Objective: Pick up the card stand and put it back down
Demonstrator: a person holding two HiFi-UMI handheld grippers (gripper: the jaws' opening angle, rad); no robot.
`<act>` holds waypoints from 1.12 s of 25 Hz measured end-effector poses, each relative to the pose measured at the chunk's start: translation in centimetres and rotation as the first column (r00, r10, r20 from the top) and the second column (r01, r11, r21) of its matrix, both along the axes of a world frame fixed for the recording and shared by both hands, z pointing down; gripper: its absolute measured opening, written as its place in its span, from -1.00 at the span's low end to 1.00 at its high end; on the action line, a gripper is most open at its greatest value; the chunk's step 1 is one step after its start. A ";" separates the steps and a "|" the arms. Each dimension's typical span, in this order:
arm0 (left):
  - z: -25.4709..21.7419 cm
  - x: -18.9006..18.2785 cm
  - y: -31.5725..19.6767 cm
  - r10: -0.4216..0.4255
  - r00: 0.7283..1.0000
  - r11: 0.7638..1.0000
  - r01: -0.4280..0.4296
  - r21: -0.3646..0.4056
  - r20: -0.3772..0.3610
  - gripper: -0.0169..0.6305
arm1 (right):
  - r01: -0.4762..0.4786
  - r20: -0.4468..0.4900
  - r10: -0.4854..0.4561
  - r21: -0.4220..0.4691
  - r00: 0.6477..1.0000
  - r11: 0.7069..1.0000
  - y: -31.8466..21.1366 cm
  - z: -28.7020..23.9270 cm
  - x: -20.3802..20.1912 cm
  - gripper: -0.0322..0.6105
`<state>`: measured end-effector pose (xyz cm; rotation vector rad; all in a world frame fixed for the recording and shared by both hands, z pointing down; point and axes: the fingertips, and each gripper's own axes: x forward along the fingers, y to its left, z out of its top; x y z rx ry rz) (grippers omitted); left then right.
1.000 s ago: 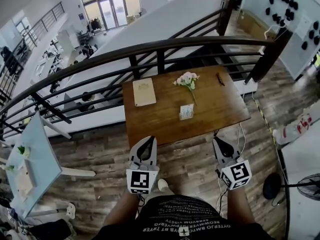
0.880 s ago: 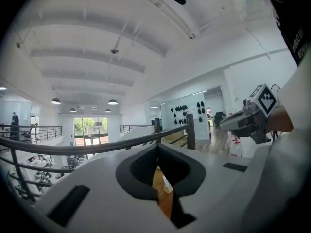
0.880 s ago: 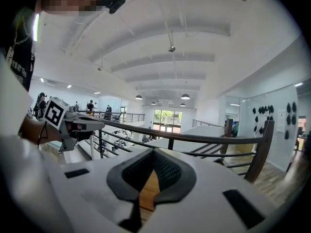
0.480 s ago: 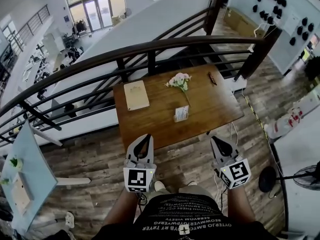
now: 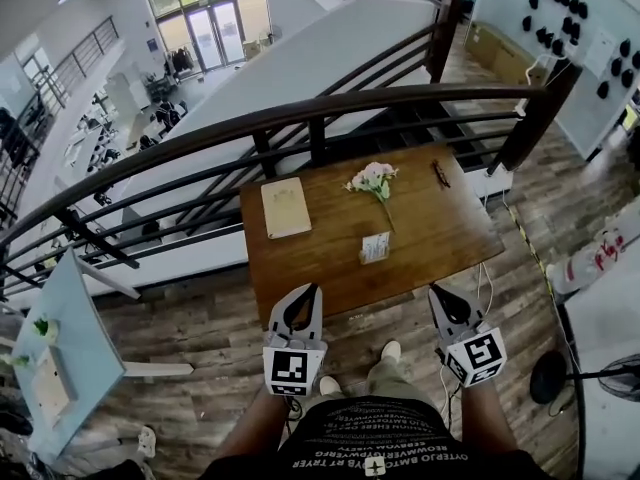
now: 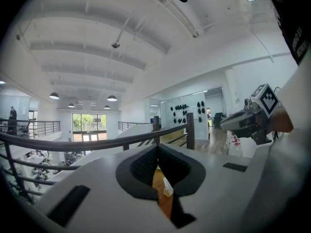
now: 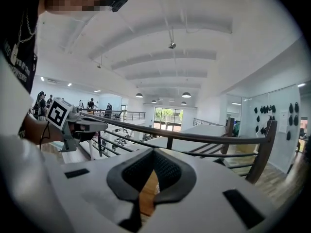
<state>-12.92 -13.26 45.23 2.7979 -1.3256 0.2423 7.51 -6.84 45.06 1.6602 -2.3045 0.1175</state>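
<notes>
Seen from above, at the far left a pale blue side table (image 5: 70,308) is standing on the wood-plank floor (image 5: 200,318), well apart from everything else. A dark curved railing (image 5: 300,113) is running across behind a brown wooden table (image 5: 440,233) in the middle. On the table's left part a tan notebook (image 5: 286,207) is lying flat, its long side running away from the person. Below the table's near edge the left gripper (image 5: 308,293) is hovering over the floor with its jaws closed tip to tip and gripping nothing. Right of the notebook, a small bunch of pink flowers (image 5: 374,177) is lying toward the table's far side, its stem pointing down toward the card stand (image 5: 375,247). The card stand is sitting upright on the table's near half, a little right of centre, just beyond the stem's end. Its pale face is turning toward the person and its wide side is running roughly along the near edge. Only bare tabletop and that edge are lying between it and the two grippers. Farther right, near the far edge, a small dark object (image 5: 441,174) is lying, too small to name. The right gripper (image 5: 440,295) is hovering off the near right corner, jaws pressed together and empty. At the far right a floor fan (image 5: 612,373) is standing.
</notes>
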 end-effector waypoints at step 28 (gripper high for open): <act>-1.5 13.7 -11.4 -0.315 0.949 0.949 0.315 0.027 0.004 -0.88 | 0.286 0.068 -0.287 0.016 0.956 0.958 -17.5 1.4 15.5 -0.85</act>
